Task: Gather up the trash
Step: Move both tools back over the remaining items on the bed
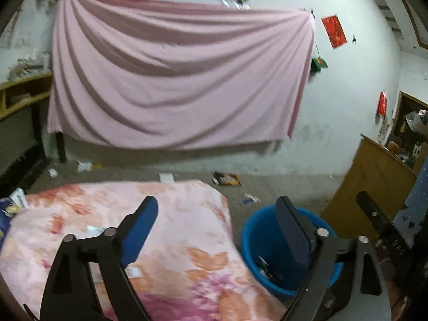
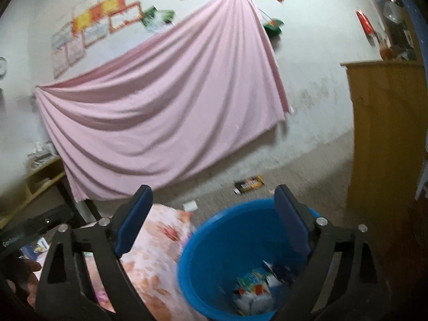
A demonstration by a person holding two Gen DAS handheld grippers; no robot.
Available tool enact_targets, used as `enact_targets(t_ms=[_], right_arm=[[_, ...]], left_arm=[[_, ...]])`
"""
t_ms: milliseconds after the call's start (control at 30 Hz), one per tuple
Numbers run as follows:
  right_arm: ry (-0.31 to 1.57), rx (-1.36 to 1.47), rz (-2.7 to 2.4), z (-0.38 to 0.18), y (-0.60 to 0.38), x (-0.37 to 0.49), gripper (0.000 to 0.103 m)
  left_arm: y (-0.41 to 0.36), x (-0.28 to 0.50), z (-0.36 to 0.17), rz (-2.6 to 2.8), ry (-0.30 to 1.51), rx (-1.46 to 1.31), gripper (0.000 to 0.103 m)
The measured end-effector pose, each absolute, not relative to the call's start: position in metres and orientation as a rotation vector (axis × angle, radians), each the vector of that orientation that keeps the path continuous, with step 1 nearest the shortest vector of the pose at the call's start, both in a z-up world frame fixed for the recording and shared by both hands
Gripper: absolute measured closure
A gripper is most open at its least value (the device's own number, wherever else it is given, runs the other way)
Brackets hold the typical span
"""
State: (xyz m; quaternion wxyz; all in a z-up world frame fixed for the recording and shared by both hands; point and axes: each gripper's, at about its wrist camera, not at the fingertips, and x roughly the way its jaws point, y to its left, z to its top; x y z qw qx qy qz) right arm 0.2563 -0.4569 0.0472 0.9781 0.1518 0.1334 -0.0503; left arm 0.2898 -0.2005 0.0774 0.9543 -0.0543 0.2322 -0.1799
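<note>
Overhead, right tongs (image 2: 214, 219) (agape) above bucket (image 2: 227, 240)

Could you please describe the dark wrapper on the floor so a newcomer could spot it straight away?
Start at the big pink sheet hung on the wall. Below its right end, on the bare floor beyond the blue bucket, lies the dark wrapper. Unlike the small white scraps nearby, it is black with a yellow-orange end.

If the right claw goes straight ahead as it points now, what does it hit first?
Probably the blue bucket: the open, empty right claw points at its far rim, with bare floor beyond. Depth is uncertain.
</note>
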Motion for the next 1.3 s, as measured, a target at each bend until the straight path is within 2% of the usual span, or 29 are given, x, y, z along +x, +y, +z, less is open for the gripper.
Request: enact_targets(t_ms=[67,233,600,800,967,1300], right_arm=[[0.215,0.288,-0.054,0.053,-0.446,0.254,0.0],[0.165,0.253,0.049,0.06,-0.415,0.257,0.0],[0.242,0.156,0.226,0.051,-0.343,0.283,0.0],[0.353,0.087,0.356,0.035,-0.306,0.3,0.0],[0.514,-0.017,0.437,0.01,-0.271,0.324,0.0],[0.722,-0.21,0.58,-0.019,-0.224,0.344,0.0]], left_arm=[[-0.187,0.282,0.079,-0.324,0.427,-0.092,0.004],[-0.152,0.265,0.08,-0.255,0.348,-0.082,0.003],[-0.07,0.245,0.055,-0.083,0.344,-0.088,0.003],[-0.039,0.236,0.033,-0.008,0.4,-0.083,0.003],[-0.021,0.235,0.01,0.061,0.512,-0.06,0.003],[0.007,0.253,-0.02,0.091,0.694,-0.138,0.003]])
